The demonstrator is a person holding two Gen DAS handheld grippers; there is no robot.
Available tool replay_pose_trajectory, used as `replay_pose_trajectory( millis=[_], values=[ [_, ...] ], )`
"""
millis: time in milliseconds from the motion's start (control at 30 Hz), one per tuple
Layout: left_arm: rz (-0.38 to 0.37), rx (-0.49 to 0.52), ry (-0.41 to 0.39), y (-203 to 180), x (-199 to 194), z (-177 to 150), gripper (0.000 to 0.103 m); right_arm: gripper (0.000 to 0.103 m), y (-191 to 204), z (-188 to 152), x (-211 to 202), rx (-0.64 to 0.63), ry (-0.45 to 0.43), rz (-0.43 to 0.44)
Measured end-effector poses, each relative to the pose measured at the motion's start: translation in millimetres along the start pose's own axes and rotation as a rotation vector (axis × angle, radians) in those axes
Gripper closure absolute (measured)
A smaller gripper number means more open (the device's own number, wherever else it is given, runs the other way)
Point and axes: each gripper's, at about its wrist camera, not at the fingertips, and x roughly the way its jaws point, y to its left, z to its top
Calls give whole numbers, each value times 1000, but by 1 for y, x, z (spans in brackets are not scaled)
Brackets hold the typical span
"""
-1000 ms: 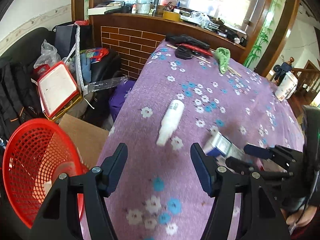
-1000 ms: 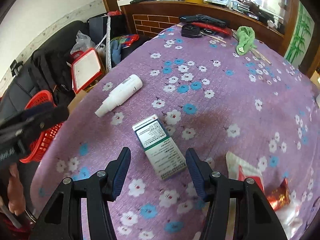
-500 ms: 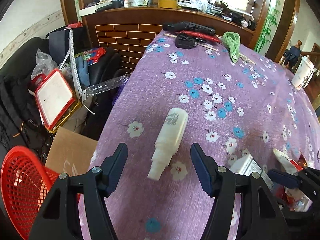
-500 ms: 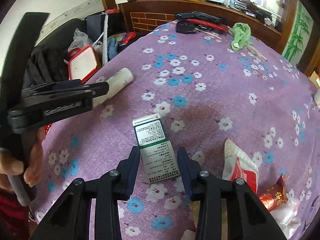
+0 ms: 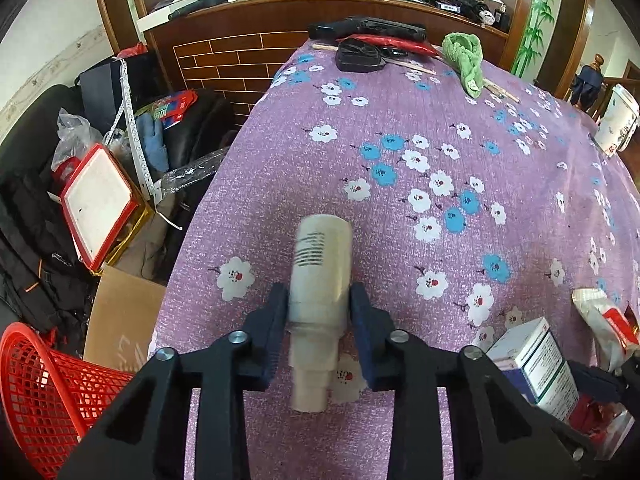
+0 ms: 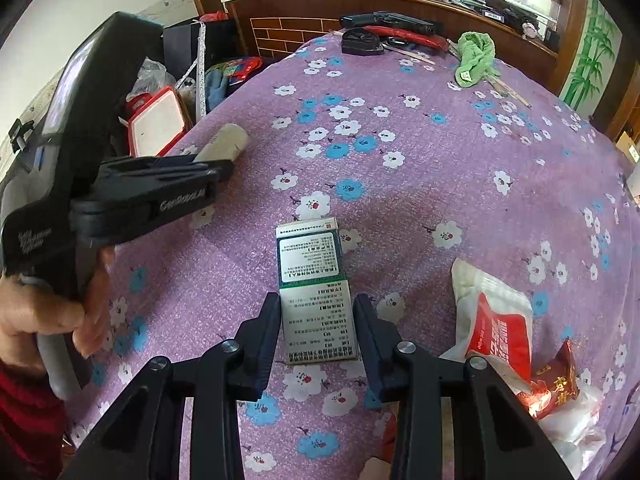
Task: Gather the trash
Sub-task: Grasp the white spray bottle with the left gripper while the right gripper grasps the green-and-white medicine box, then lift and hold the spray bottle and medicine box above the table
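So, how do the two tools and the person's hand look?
Both tools are matte black, with flat dark-blue fingers and silver pivot bolts. The left tool shows faint white lettering on its side in the right wrist view. The bare hand grips a grey handle beside a red sleeve.

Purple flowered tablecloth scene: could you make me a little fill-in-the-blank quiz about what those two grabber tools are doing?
1. The left gripper is closed on a white plastic ____.
2. The right gripper fingers sit on either side of a green-and-white printed cardboard ____.
3. The mesh plastic basket beside the table is coloured ____.

Missing words: bottle; box; red
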Motion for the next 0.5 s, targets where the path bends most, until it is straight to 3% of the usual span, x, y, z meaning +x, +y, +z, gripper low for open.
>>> replay_pose_trajectory(
  millis=[267,500],
  values=[
    [-47,-4,-13,0,-22,-28,74,66,0,-5,-1,28,1,11],
    [-124,-21,-96,-1,-77,-75,74,66,4,-30,-49,61,-86,57]
  ],
)
